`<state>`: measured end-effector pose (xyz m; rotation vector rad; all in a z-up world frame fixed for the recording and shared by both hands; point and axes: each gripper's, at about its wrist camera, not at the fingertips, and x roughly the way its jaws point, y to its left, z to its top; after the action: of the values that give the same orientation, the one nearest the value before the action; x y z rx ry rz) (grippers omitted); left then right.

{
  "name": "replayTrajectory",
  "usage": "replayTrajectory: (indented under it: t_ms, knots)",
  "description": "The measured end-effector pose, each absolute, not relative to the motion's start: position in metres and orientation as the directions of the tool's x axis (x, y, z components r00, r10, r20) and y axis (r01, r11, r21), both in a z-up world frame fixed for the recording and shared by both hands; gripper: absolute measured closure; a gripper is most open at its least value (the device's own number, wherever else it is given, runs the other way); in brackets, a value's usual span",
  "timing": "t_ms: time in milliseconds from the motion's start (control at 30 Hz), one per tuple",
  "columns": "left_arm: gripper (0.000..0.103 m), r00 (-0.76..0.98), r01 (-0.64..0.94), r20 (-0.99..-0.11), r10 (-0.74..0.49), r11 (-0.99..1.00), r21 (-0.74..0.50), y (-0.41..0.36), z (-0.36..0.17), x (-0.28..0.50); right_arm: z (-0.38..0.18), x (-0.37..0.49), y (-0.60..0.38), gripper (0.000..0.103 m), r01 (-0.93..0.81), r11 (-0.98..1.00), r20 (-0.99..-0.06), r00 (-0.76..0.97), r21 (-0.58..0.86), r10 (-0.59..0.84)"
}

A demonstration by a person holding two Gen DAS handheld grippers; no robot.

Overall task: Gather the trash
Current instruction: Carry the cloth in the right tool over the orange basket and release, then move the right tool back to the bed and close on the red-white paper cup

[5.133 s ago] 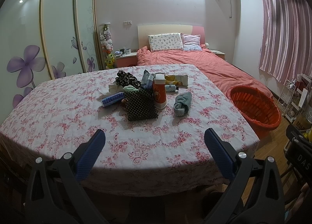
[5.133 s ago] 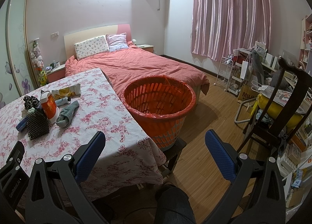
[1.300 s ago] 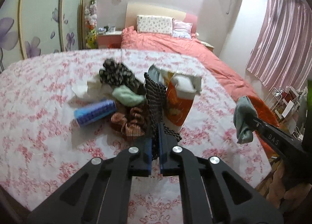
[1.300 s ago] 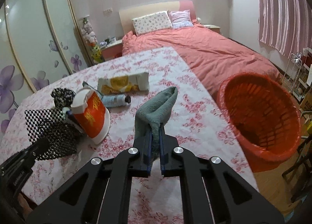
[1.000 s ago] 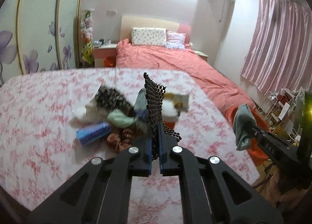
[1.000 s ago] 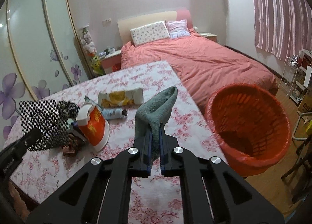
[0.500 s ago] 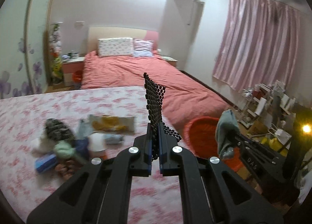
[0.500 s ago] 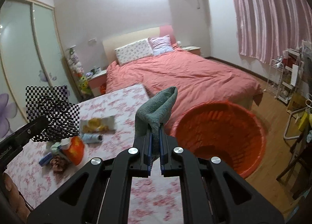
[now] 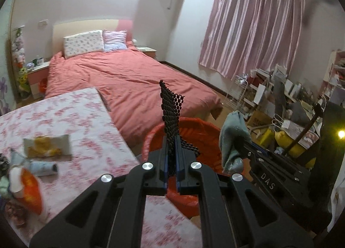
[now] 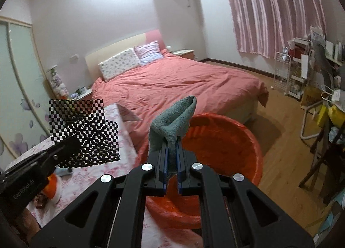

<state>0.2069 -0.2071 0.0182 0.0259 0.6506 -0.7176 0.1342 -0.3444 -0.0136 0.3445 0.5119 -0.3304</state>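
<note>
Now left claw (image 9: 171,157) pinches black mesh mat (image 9: 171,114), right claw (image 10: 171,159) pinches grey-green sock (image 10: 174,122), both near the orange basket (image 10: 226,140). Advise centring over its opening before spreading fingers.

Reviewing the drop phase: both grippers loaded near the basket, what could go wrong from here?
1. The left gripper pinches the mesh by one edge; it hangs beside the table, not clearly above the basket, so an early release could miss.
2. The cloth is wedged deep between the right gripper's fingers and may cling on opening.
3. The two grippers are close together; they could bump over the basket.
</note>
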Motion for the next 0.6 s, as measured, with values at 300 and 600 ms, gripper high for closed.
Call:
replayTrajectory:
  t_ms: [300, 600]
  knots:
    - [0.095, 0.49, 0.637, -0.639, -0.593, 0.744, -0.202, -0.248, -0.02, 0.232, -0.036, 0.146, -0.375, 0.094, 0.434, 0.858, -0.586, 0.783, 0.274, -0.208]
    - [0.059, 0.52, 0.562, -0.683, -0.512, 0.808, -0.178, -0.229, -0.04, 0.244, -0.038, 0.143, -0.379, 0.053, 0.46, 0.846, -0.612, 0.76, 0.27, -0.218]
